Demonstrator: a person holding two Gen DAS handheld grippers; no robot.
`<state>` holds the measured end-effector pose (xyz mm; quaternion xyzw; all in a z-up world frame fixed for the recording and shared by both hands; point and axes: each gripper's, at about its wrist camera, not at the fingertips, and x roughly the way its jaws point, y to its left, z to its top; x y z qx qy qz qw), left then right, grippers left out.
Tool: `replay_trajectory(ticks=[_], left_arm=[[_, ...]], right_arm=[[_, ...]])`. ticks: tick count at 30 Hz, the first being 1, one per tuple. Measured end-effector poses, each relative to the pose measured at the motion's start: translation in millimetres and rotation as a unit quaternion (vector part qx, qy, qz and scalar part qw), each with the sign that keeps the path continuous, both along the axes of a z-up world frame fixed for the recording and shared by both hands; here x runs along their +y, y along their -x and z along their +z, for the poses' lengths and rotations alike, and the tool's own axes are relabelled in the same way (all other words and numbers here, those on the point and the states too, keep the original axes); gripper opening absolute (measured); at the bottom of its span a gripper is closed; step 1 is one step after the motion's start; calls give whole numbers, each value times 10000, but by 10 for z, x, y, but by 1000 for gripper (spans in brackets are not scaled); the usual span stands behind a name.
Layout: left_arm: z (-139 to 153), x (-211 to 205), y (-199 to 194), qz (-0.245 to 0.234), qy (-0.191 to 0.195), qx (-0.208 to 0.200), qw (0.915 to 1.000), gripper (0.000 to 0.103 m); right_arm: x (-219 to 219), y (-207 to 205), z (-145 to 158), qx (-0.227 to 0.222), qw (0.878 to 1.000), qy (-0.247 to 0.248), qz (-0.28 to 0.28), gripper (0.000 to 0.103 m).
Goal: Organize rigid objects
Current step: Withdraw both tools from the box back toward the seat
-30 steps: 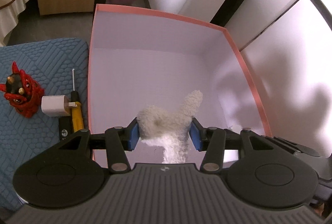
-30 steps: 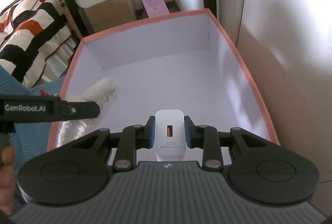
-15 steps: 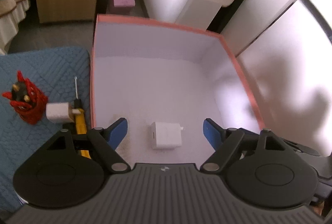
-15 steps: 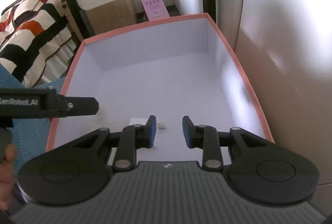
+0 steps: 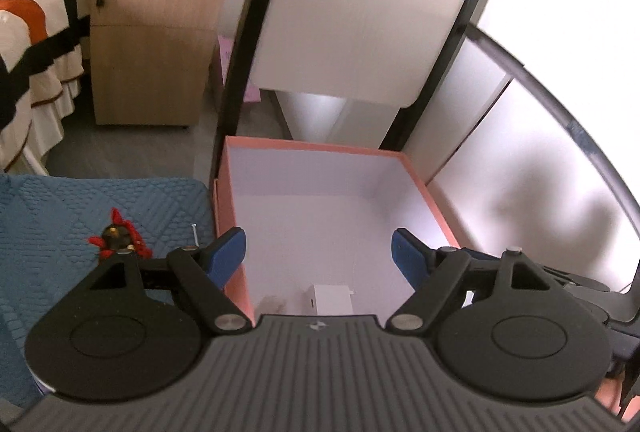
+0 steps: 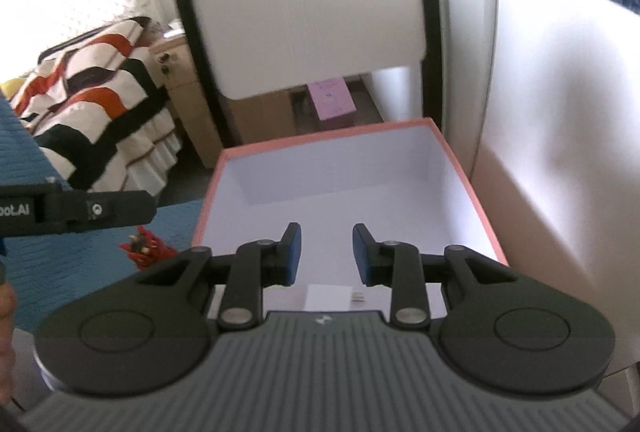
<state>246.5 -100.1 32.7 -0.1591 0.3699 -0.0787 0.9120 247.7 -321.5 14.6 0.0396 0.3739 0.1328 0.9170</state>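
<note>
Right wrist view: the right gripper (image 6: 327, 254) gapes empty above the pink box (image 6: 472, 192). Below, at lower centre, a white charger (image 6: 326, 297) lies flat, prongs pointing right. Left gripper (image 5: 319, 256) spread wide, likewise empty.

Quick count, nothing fancy

One pink box (image 5: 424, 188), one white charger (image 5: 331, 298) inside, one red mask toy (image 5: 118, 238) on one blue mat (image 5: 60, 216), maybe one screwdriver tip (image 5: 195, 234), two claws.
</note>
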Motion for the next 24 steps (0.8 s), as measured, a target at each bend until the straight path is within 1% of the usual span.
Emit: replay_trajectory(ticks=[5,13,17,21,24], left_arm=[[99,62,256,25,-150,-243,9996,84],[165,319,674,145,-20,-404,9991,84],[123,487,898,283,-149,-458,9984,84],[37,684,1090,462,-91,-377,9982,84],[-25,790,1222,543,-155,-364,9977,84]], right_arm=[[157,201,98,-113,9997,-87,212,32],[419,470,248,-263,9986,-183,427,32],[568,590,169,-188,9982,-114,567,32],[692,706,61,-69,9979,-73,645,32],[783,805,-20,14,9978,-38,667,32]])
